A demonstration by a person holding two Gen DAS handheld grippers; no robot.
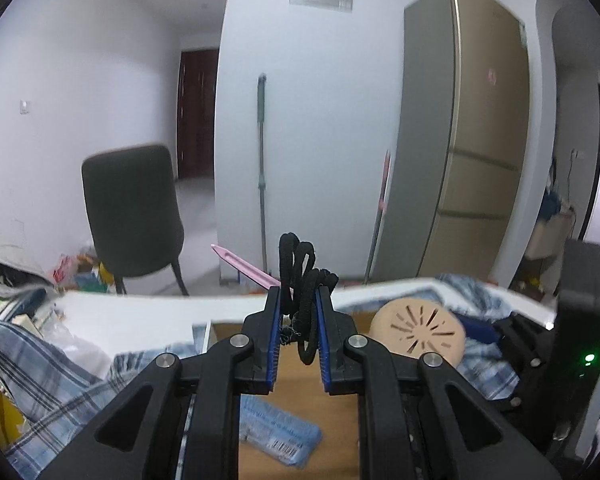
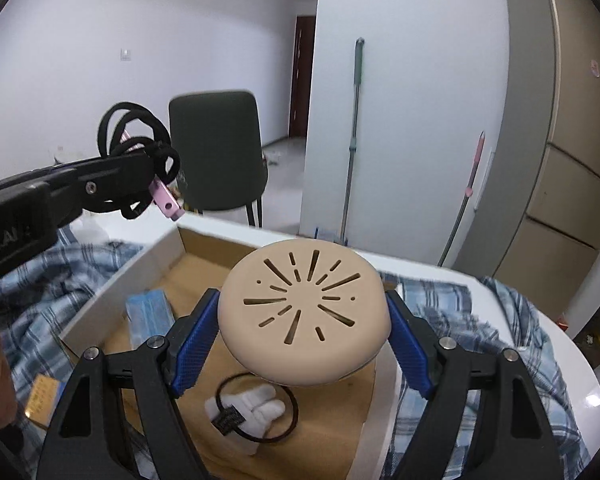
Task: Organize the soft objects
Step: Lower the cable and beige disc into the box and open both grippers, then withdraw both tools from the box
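Kid: Left claw is squeezed tight on the black hair ties. A pink stick pokes out beside them.

Pal: What about the other one?

Kid: Right claw is grasping the tan round pad, one blue finger on each side. It hangs over the cardboard box.

Pal: What is in the box?

Kid: A white bunny hair tie lies on the bottom, under the pad. A blue packet sits near the left wall.

Pal: And around the box?

Kid: A blue checked cloth lies on both sides of it, on the white bench. Behind are a dark chair, a mop and a fridge.
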